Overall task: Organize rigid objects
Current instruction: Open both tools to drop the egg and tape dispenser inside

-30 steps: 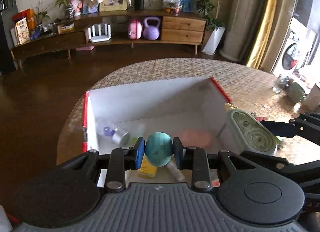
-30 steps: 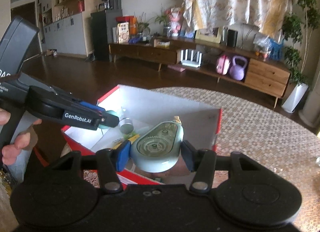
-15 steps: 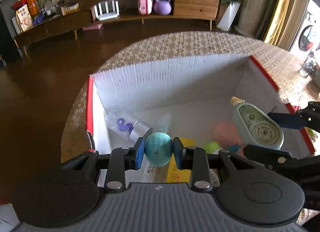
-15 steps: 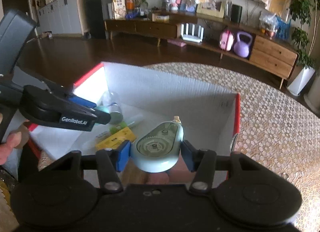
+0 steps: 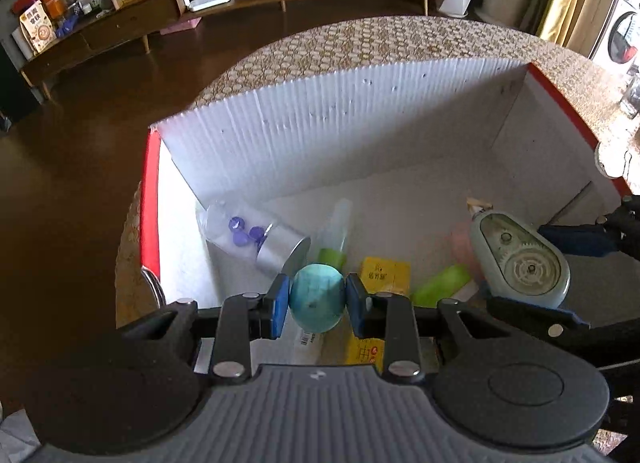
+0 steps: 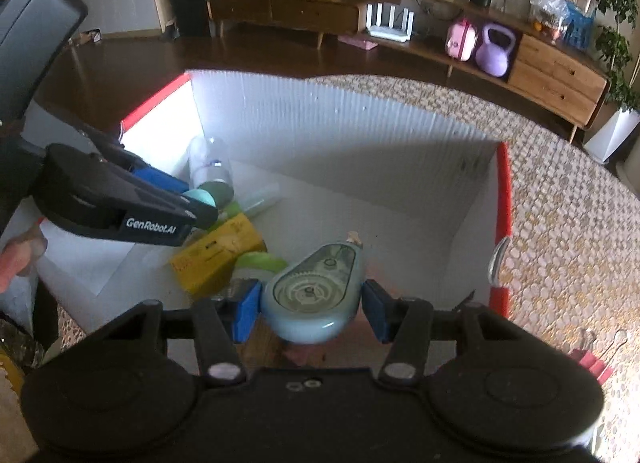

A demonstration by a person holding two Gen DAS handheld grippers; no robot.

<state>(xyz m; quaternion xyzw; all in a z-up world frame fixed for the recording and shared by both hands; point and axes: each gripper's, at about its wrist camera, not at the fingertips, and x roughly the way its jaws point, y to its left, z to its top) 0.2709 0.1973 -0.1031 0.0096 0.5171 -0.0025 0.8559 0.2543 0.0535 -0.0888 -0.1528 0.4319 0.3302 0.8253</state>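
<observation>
My left gripper [image 5: 317,305] is shut on a teal egg-shaped ball [image 5: 317,303] and hangs over the near left part of a white box with red rims [image 5: 360,119]. My right gripper [image 6: 310,309] is shut on a pale green correction-tape dispenser [image 6: 312,295], held over the box's right side; the same dispenser [image 5: 520,259] shows at the right in the left wrist view. The left gripper [image 6: 192,207] also appears at the left of the right wrist view.
Inside the box lie a clear jar with purple pieces [image 5: 256,235], a clear tube with a green end [image 5: 336,231], a yellow packet [image 6: 220,251], a green item [image 5: 440,285] and something pink [image 5: 460,239]. The box stands on a round woven-top table [image 6: 560,231]. Red clips [image 6: 592,359] lie at right.
Both grippers have come down and forward over the box with their loads, tilting downward; the box interior now fills most of both views.
</observation>
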